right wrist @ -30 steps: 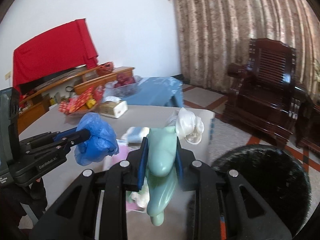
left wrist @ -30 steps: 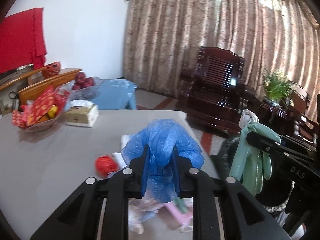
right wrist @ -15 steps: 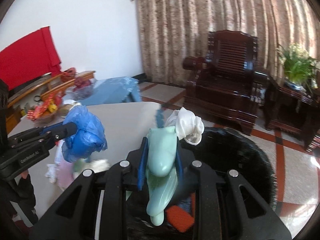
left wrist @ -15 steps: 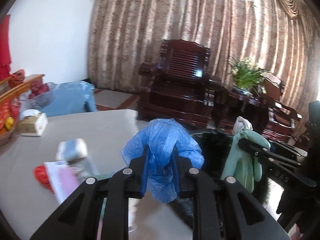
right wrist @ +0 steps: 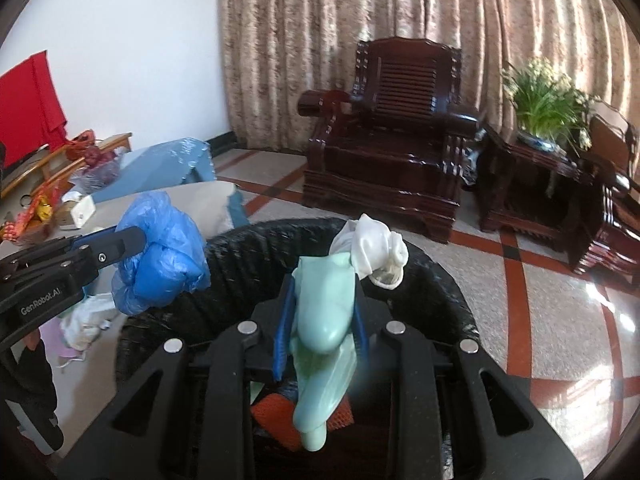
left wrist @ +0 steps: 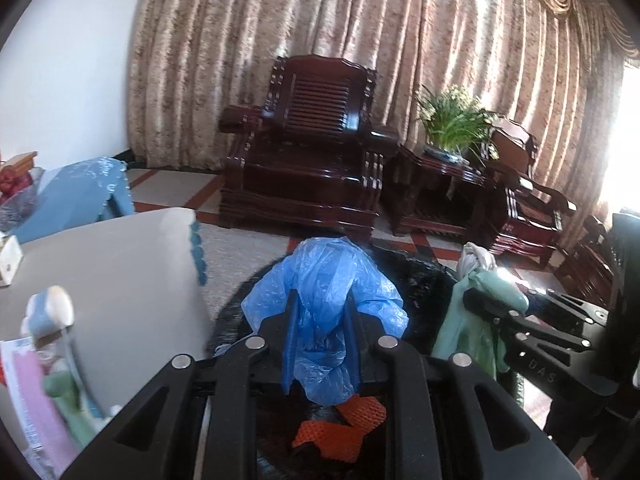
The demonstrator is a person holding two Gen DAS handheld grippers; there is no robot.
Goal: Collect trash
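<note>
In the left wrist view, a blue plastic bag [left wrist: 324, 312] is clamped by the left gripper [left wrist: 320, 334] above the black bin [left wrist: 416, 276]; the table [left wrist: 100, 264] lies at nine o'clock. In the right wrist view, a green glove [right wrist: 324, 316] is pinched in the right gripper [right wrist: 320, 320], whose jaws have just been opening, over orange mesh [right wrist: 272, 416] in the bin; an armchair [right wrist: 392, 128] stands at twelve o'clock.

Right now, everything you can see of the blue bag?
The blue bag is thin, crinkled, translucent plastic, bunched into a loose wad. The left tool pinches its middle between two blue pads; folds puff out above and to both sides, and a tail hangs below. It hangs in the air over the black bin, above orange scraps inside. Nothing else seems to touch it.
</note>
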